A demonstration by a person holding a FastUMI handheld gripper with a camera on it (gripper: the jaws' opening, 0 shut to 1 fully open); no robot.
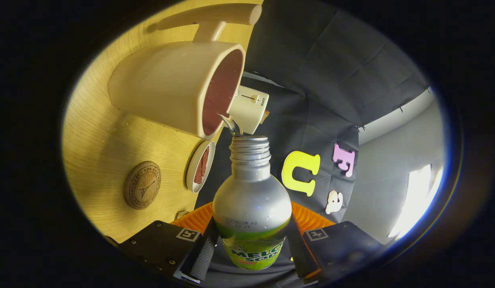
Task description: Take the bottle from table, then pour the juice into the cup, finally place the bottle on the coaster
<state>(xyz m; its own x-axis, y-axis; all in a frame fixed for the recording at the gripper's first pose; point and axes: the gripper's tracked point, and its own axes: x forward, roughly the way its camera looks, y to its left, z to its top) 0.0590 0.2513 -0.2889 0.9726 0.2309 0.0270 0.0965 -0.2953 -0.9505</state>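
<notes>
Jaws (249,256) clamp the uncapped bottle (251,200) from both sides; its mouth pours a clear stream into the cup (179,86) just ahead.

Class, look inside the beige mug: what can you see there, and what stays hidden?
A dark reddish lining fills the beige mug, with clear liquid entering from the silver bottle held in the gripper. Its bottom and fill level are hidden.

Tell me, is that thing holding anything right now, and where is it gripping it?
Yes: the gripper holds the bottle, its jaws pressing on the labelled lower body from both sides.
</notes>
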